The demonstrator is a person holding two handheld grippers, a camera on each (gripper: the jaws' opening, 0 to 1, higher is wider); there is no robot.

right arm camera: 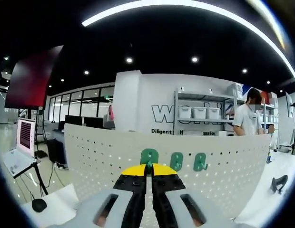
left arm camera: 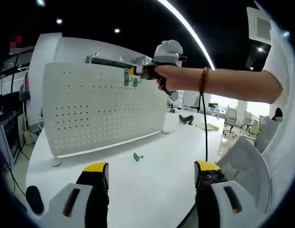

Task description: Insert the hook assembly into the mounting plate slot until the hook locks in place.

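Left gripper view: my left gripper (left arm camera: 151,178) sits at 6 o'clock with its yellow-tipped jaws spread wide and nothing between them. Past them is the white table (left arm camera: 157,161), and a spare green hook (left arm camera: 137,156) lies on it just above centre. The white perforated mounting plate (left arm camera: 97,107) stands upright from 9 to 12 o'clock. At its top edge, near 12 o'clock, I see green hooks (left arm camera: 130,77) seated on the plate, and my right gripper (left arm camera: 139,71) reaches in from 3 o'clock, held by a hand (left arm camera: 169,76) with a beaded bracelet, its tip right at those hooks.

Right gripper view: my right gripper (right arm camera: 148,172) rises from 6 o'clock, jaws pressed together on a green hook (right arm camera: 149,156) at the plate's upper edge. The mounting plate (right arm camera: 104,154) fills the lower half. Two more green hooks (right arm camera: 188,161) hang on it towards 4 o'clock. A person (right arm camera: 246,118) stands by shelves at 3 o'clock
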